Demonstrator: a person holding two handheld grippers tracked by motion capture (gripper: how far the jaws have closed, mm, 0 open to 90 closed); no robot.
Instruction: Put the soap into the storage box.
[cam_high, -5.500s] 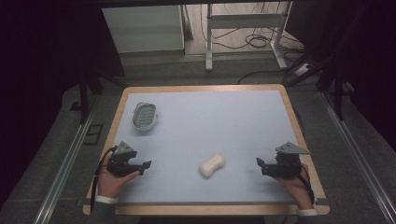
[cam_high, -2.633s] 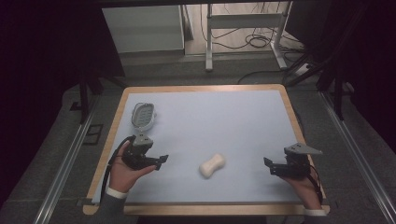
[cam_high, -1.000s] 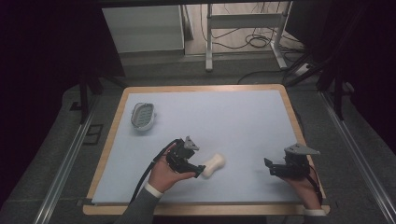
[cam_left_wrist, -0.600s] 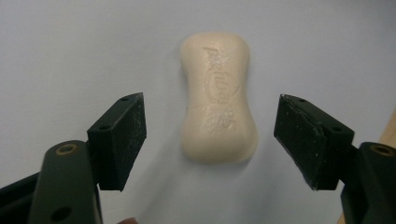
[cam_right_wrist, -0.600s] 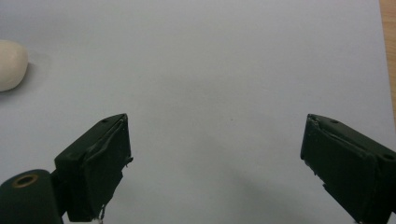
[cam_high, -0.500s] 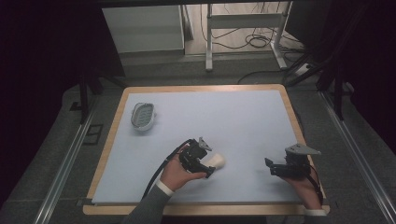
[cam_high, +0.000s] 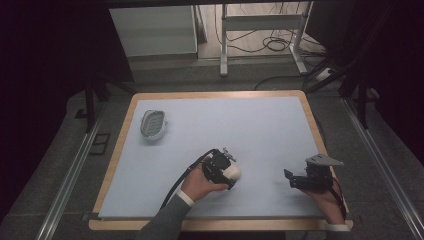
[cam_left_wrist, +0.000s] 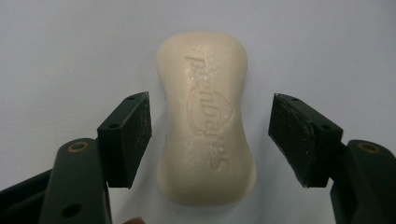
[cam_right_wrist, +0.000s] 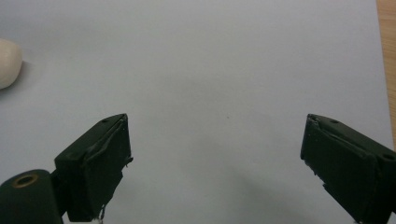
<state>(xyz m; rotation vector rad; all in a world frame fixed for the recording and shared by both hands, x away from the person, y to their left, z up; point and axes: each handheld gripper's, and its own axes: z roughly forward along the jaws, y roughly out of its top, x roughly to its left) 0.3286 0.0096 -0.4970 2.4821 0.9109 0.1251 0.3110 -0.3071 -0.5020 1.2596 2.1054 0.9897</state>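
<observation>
bare blue mat (cam_high: 240, 125) around soap (cam_left_wrist: 205, 116), both claws agape, left claw (cam_left_wrist: 210, 140) astride it

soap (cam_high: 233, 171) on table (cam_high: 260, 125), dish (cam_high: 152, 124) far-left behind.

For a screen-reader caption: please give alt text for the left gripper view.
A cream bar of soap with raised lettering lies on the pale blue table, between the open black jaws of the left hand-held gripper. Neither jaw touches it.
</observation>
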